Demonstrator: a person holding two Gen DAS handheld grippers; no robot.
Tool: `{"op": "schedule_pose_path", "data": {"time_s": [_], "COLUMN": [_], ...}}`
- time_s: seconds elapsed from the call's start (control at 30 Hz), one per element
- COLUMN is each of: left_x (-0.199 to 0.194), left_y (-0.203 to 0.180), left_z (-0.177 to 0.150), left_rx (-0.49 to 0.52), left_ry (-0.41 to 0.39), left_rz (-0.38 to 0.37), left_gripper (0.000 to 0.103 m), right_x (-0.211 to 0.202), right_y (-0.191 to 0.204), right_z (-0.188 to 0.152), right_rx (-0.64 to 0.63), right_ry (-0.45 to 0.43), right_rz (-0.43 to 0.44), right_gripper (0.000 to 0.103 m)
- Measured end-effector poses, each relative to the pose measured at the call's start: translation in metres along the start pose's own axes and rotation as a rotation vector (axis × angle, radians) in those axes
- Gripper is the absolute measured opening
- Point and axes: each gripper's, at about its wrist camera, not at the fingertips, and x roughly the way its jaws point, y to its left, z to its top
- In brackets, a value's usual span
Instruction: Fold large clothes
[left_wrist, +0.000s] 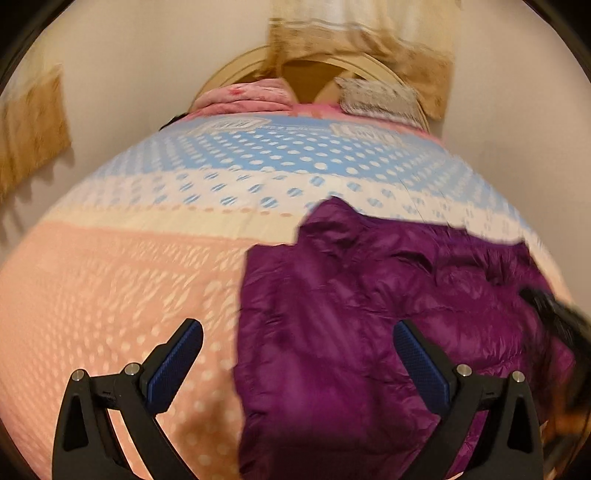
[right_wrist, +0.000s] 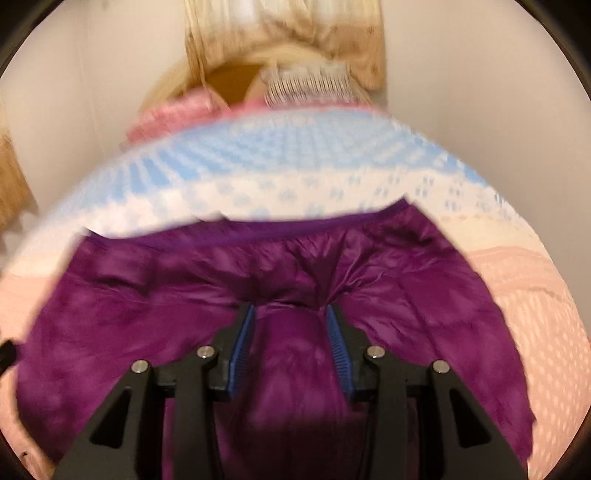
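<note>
Purple jacket (right_wrist: 369, 288) bunched in right claw (right_wrist: 290, 314); left claw (left_wrist: 297, 334) wide above its edge.

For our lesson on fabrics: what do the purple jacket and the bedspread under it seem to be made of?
Jacket: likely thin nylon or polyester with padding; it shows a slight sheen, puffy bulges and fine creases where the right gripper pinches it. Bedspread: matte printed cloth, perhaps cotton; no shine, dotted pattern. Blur leaves both uncertain.

We are in a home bedroom: a bed under a pink-and-blue dotted bedspread (left_wrist: 155, 280), a rounded wooden headboard (left_wrist: 236, 66), pillows (left_wrist: 376, 96) and tan curtains (left_wrist: 35, 129).
</note>
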Motion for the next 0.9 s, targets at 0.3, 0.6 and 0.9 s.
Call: {"op": "schedule_pose_path", "data": {"time_s": [0.3,0.6,0.9], "left_x": [0.03,0.064,0.078], "left_y": [0.0,0.023,0.027], "left_z": [-0.017,-0.03,-0.012], "left_rx": [-0.044,-0.183,-0.207], "left_ry": [0.08,0.189,0.239], "left_rz": [-0.039,-0.12,-0.264], "left_gripper": [0.102,0.102,0.102], "right_x": [-0.034,-0.01,-0.02], "right_y": [0.039,0.052,0.052], "right_z": [-0.031,-0.037,-0.016], "right_rx": [-0.023,-0.033,-0.032], "right_ry": [0.019,0.053,0.021], "right_rz": [0.088,0.102,0.1], "right_gripper": [0.043,0.043,0.043]}}
